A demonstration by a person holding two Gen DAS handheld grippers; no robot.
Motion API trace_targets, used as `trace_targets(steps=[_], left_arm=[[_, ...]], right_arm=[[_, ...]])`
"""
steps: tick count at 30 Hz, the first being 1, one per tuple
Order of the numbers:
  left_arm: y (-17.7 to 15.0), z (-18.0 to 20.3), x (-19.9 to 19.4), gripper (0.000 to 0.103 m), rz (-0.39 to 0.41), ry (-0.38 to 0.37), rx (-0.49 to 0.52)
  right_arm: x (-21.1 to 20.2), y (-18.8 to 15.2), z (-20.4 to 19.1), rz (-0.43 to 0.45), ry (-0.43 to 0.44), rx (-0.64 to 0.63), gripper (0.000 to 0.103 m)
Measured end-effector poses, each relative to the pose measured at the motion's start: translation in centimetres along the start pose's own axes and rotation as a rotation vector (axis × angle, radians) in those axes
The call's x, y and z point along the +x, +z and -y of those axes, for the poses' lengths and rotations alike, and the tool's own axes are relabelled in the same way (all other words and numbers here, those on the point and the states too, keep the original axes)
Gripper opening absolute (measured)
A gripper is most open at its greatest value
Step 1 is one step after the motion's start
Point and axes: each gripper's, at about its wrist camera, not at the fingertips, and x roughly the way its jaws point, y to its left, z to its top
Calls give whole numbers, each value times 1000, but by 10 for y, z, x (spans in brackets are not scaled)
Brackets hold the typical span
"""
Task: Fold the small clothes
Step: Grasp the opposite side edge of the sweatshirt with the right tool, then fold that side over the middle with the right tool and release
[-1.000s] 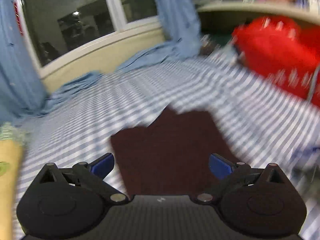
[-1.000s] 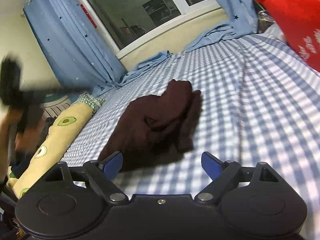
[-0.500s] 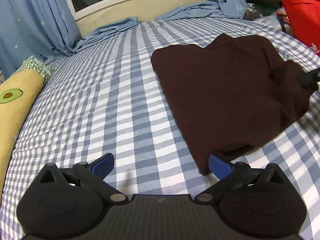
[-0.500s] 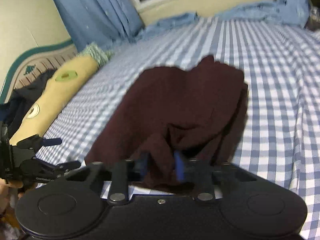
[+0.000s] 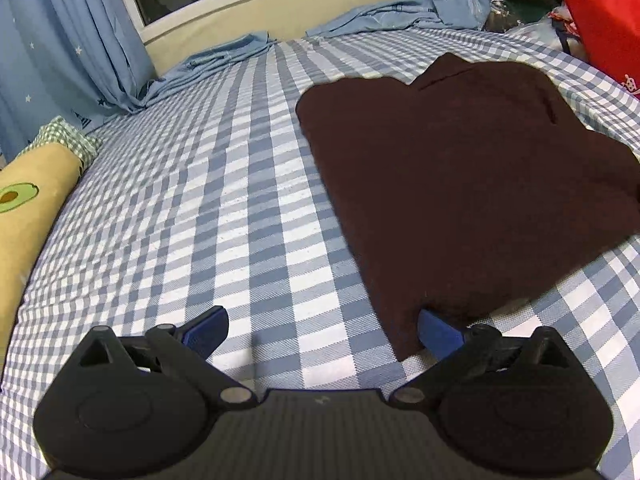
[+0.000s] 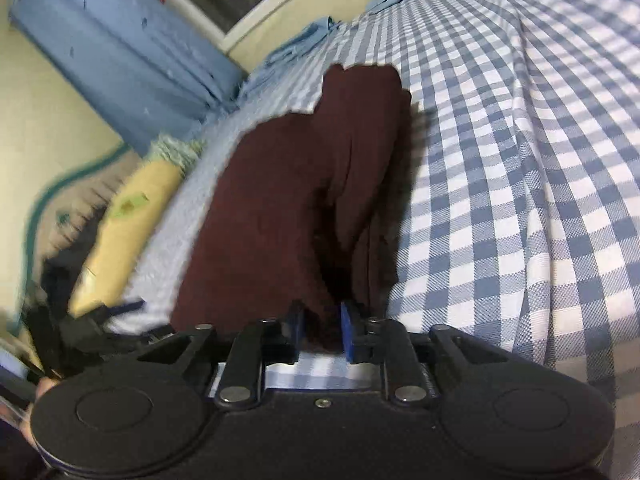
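Observation:
A dark maroon garment [image 5: 460, 184] lies spread on the blue-and-white checked bed sheet [image 5: 224, 200], right of centre in the left wrist view. My left gripper [image 5: 322, 330] is open, low over the sheet, with its right fingertip [image 5: 438, 334] at the garment's near corner. In the right wrist view the same garment [image 6: 296, 192] is bunched and lifted at its near edge. My right gripper [image 6: 322, 330] is shut on that near edge. The left gripper also shows in the right wrist view [image 6: 100, 320], at the lower left and blurred.
A yellow avocado-print bolster [image 5: 24, 216] lies along the bed's left side. Blue star curtains [image 5: 72, 40] hang at the window and pool on the sheet. A red bag [image 5: 604, 20] sits at the far right.
My right gripper closed on the garment's near edge and has lifted it, bunching the cloth. My left gripper came down closer to the garment's near corner and stays open.

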Motion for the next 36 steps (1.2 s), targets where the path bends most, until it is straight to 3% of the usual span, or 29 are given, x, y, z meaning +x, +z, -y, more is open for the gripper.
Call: trace_targets(steps=[1,4,7,11,14,15,17,18,21,25,27,33,35,36], left_arm=[[0,-1,-2,102,9,0,-1],[2,-4,-3,102,16,-14,-25],[0,-4,0,102,12,-21,-49],[-3,-7,-4,102,14,-37,-72],[-3,-12,-14,102,40,-44,-96],[-1,-13,-18,102,55,-48,-109],[6,-13,-21,102,84,-60,-117],[10,-10,-21,102,101,-62,-108],[19,8,-7,102,89,22,-25],[19,17,9,102,53,44,-32],[20,19,11,102,52,30,-37],[19,26,18,102,26,46,-8],[19,25,19,102,18,38,-16],[19,23,20,103,13,34,-18]], right_arm=[[-7,5,-1,31,-6,-7,48],[-17,38,-5,141,-75,-47,69],[0,73,0,171,-119,-47,76],[46,107,7,130,-201,-42,76],[70,118,13,94,-183,-23,74],[75,120,14,87,-164,-23,68],[83,126,9,76,-159,-42,42],[87,130,4,72,-168,-65,18],[91,144,-6,82,-111,-112,10],[87,177,8,143,97,4,8],[90,193,29,168,137,103,7],[136,190,79,88,2,256,7],[144,179,91,74,-37,286,18],[142,174,94,87,-48,296,41]])
